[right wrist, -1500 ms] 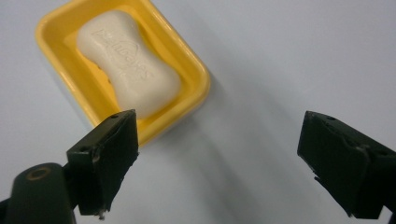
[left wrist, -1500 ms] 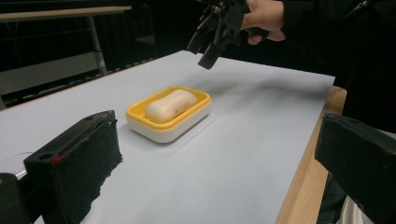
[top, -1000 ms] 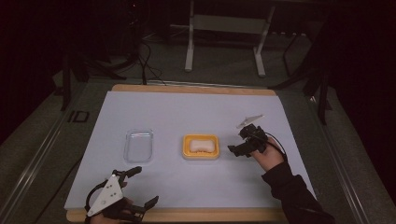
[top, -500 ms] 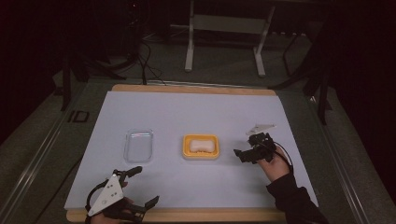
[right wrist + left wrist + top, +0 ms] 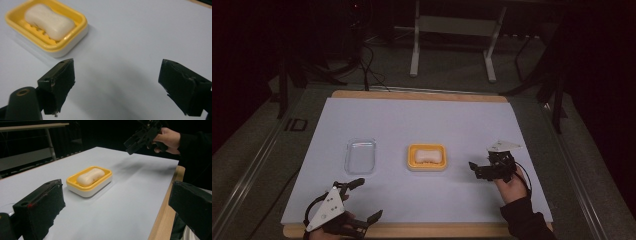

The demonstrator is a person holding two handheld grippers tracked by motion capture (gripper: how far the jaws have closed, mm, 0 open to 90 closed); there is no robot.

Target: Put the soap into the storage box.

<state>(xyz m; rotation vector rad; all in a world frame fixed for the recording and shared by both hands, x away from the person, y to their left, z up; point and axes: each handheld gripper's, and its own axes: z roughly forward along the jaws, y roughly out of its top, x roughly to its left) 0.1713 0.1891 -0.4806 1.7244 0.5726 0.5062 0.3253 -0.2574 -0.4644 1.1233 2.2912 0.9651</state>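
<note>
**Soap in dish, both grippers empty and standing off**

Soap bar (image 5: 427, 155) lies flat in the yellow soap dish (image 5: 427, 166), roughly mid-table on the white sheet (image 5: 422, 120). A clear plastic lid (image 5: 360, 156) sits on the sheet to the dish's left, apart from it, not touching.

Right gripper (image 5: 478, 170) hangs just right of the dish, jaws spread wide, nothing between them. In the right gripper view the dish (image 5: 72, 37) lies up and to the left of the jaw gap; only bare sheet sits between the jaws. Left gripper (image 5: 362, 201) is down at the near edge of the table, jaws also wide apart and empty, well clear of lid and dish.

Judgement on risks, assuming the soap or dish is the target:

- Right gripper is not lined up. Closing from this pose would catch nothing, or one jaw would clip the dish rim and push the dish along the smooth sheet.
- Soap looks rounded and slick; a pinch across its waist could squirt it out sideways, especially off the ribbed floor of the dish.
- Dish looks light. Lifting the soap at a tilt may drag the dish with it, then drop it.
- Lid is transparent and faint against the sheet; the left gripper could misjudge its edge and slide it instead of gripping.
</note>
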